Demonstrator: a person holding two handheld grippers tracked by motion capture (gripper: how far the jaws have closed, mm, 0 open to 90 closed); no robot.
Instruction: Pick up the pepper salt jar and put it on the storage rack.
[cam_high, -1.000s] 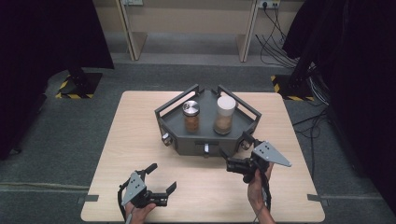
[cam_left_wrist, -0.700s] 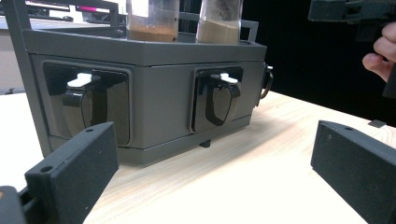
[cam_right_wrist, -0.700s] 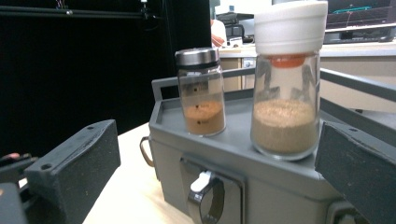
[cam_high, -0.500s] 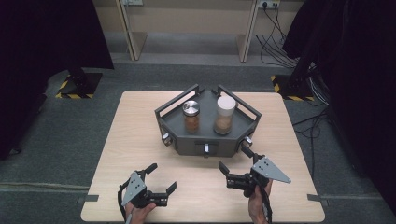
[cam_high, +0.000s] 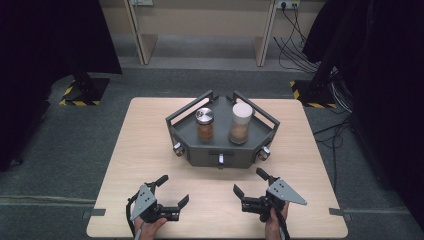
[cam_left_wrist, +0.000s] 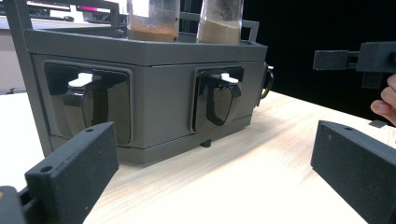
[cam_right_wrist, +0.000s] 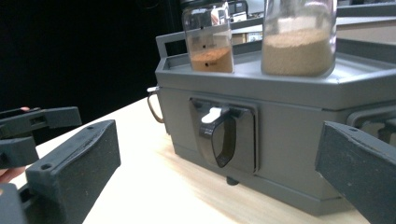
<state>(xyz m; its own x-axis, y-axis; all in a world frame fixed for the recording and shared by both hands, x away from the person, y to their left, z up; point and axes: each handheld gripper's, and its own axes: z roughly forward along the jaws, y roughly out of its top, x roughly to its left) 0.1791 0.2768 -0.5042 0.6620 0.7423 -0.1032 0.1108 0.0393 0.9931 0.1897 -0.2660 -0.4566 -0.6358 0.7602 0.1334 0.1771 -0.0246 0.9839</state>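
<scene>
A pale wooden counter (cam_high: 150, 150) stands on grey carpet (cam_high: 65, 150). Black curtains (cam_high: 45, 40) hang far left and right. Cables (cam_high: 295, 35) trail down the far wall (cam_high: 200, 10).

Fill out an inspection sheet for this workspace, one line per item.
Surface: wooden table, bare apart from the rack.
Job's things: grey rack holds a metal-capped jar and a white-capped jar, both upright.
Clutter: nothing seen.
Grippers: left claw open, right claw open, both empty, short of the rack.
Cables: bundle on the floor beyond the table.
Surroundings: grey floor, black curtains.
</scene>
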